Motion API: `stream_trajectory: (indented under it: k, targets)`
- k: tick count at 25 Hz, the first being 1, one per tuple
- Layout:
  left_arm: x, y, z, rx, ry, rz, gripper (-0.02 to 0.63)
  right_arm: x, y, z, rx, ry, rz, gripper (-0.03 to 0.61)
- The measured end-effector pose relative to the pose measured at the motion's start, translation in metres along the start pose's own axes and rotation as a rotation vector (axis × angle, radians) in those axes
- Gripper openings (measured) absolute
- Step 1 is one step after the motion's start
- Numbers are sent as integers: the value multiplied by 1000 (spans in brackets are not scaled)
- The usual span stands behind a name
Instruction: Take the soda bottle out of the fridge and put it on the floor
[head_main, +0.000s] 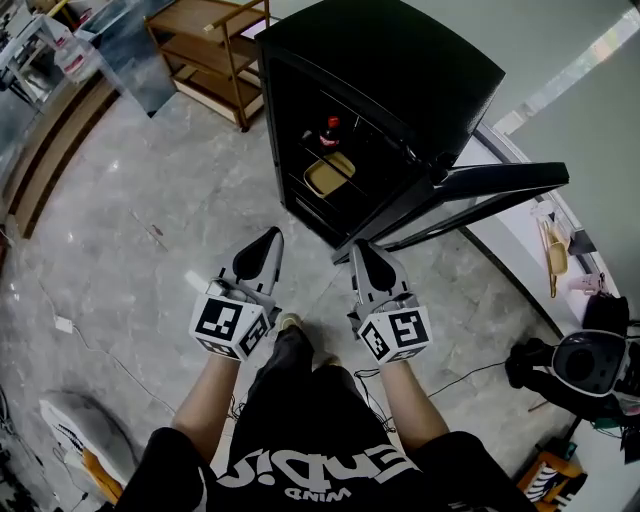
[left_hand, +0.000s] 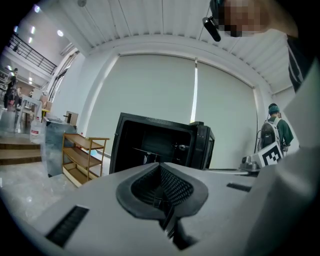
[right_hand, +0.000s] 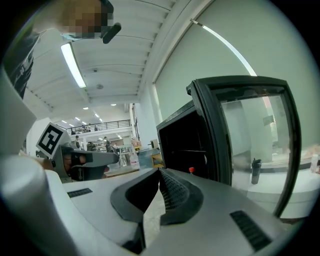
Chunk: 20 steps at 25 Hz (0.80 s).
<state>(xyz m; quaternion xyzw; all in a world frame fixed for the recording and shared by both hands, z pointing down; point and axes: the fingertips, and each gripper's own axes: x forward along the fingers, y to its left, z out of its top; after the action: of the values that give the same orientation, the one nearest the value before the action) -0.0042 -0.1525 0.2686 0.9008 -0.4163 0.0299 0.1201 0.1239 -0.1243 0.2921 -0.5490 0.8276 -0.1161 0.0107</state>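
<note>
A black mini fridge stands on the floor with its door swung open to the right. Inside, a dark soda bottle with a red cap stands on a wire shelf, above a yellow container. In the right gripper view only the red cap peeks over the jaws. My left gripper and right gripper hover side by side over the floor in front of the fridge, short of its opening. Both are shut with nothing between the jaws, as the left gripper view and right gripper view confirm.
A wooden shelf rack stands left of the fridge. The open door reaches toward a white sill on the right. A black round appliance with a cable sits at the right, and a white plug block lies on the marble floor at the left.
</note>
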Motion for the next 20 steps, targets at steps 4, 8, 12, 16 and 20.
stream_trajectory:
  k: [4, 8, 12, 16, 20]
  targets:
    - [16, 12, -25, 17, -8, -8, 6, 19, -4, -21, -4, -27, 15, 25]
    - [31, 21, -47, 29, -21, -17, 6, 35, -12, -45, -11, -42, 13, 25]
    - [37, 25, -61, 33, -25, -27, 6, 47, -17, -58, -12, -56, 0, 25]
    - [36, 31, -69, 32, -21, -21, 6, 59, -17, -64, 12, -63, 3, 63]
    - [32, 38, -72, 23, -19, -13, 6, 69, -13, -67, 16, -55, 26, 236]
